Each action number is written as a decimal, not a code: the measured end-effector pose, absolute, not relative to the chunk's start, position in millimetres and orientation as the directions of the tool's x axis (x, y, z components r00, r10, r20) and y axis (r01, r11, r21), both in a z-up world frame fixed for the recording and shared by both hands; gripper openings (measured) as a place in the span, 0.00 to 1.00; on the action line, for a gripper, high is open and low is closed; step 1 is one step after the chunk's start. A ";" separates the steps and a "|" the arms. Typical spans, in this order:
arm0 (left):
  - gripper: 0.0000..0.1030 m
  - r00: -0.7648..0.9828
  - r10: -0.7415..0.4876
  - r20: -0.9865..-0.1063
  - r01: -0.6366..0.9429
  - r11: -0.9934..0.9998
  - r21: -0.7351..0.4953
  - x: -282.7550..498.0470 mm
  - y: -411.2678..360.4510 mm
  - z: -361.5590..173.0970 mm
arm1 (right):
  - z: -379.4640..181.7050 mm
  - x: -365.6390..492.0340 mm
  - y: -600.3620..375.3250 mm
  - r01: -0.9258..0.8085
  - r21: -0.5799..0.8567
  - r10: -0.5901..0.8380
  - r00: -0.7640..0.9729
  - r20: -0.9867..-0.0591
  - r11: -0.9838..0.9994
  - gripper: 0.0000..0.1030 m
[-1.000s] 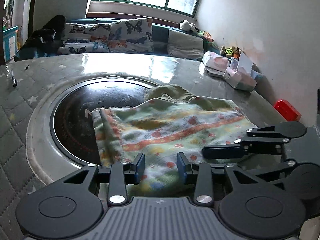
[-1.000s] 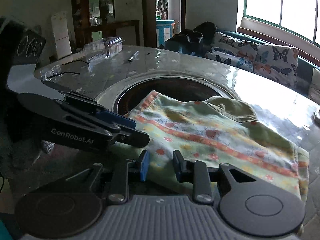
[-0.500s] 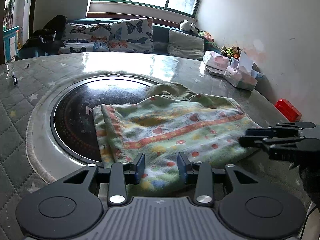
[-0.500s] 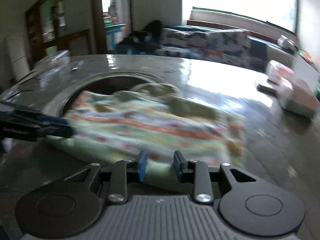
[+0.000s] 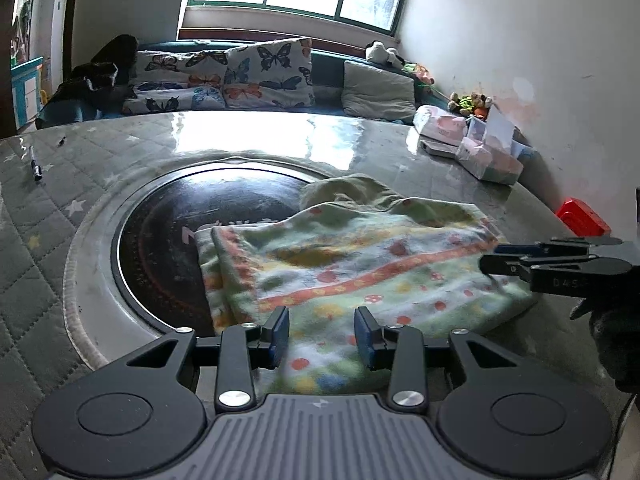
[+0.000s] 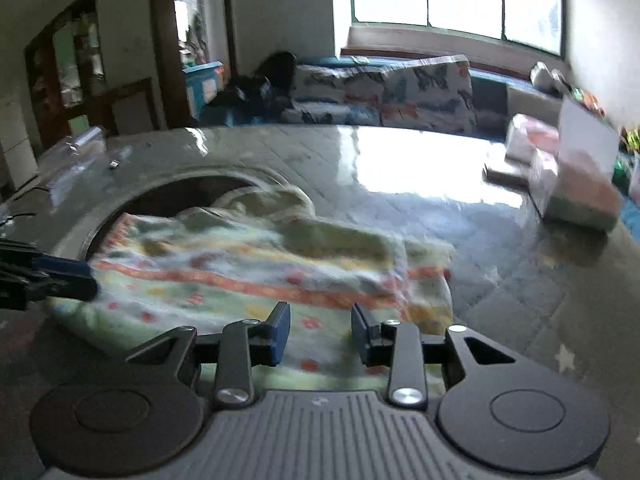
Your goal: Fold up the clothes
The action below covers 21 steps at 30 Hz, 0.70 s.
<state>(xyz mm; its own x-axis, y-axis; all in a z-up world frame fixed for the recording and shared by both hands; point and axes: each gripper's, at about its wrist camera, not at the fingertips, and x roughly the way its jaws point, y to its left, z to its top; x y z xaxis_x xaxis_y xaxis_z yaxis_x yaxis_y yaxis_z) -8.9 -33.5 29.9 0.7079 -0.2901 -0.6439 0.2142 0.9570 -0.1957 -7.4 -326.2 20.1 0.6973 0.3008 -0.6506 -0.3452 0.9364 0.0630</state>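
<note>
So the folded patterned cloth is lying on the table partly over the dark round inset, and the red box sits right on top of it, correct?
Not quite. The folded patterned cloth does lie on the table, partly over the dark round inset, but the red box is not on it: the left wrist view shows it apart, on the table by the wall.

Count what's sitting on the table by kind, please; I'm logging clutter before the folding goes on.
Patterned garment: 1
Pens: 1
Tissue packs and boxes by the wall: about 3, overlapping, hard to separate
Red box: 1
Total: about 6
</note>
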 end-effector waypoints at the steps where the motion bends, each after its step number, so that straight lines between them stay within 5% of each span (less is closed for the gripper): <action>1: 0.38 0.703 -0.288 -0.650 0.209 0.958 -0.199 -7.1 -32.3 27.7 | 18.5 -7.1 -329.7 -0.339 0.074 0.302 0.694 -0.653 0.938 0.33; 21: 0.37 0.617 -0.413 -0.670 0.332 0.908 -0.254 -31.8 -36.8 27.7 | 26.8 -75.6 -353.9 -0.331 0.017 0.239 0.646 -0.725 0.943 0.32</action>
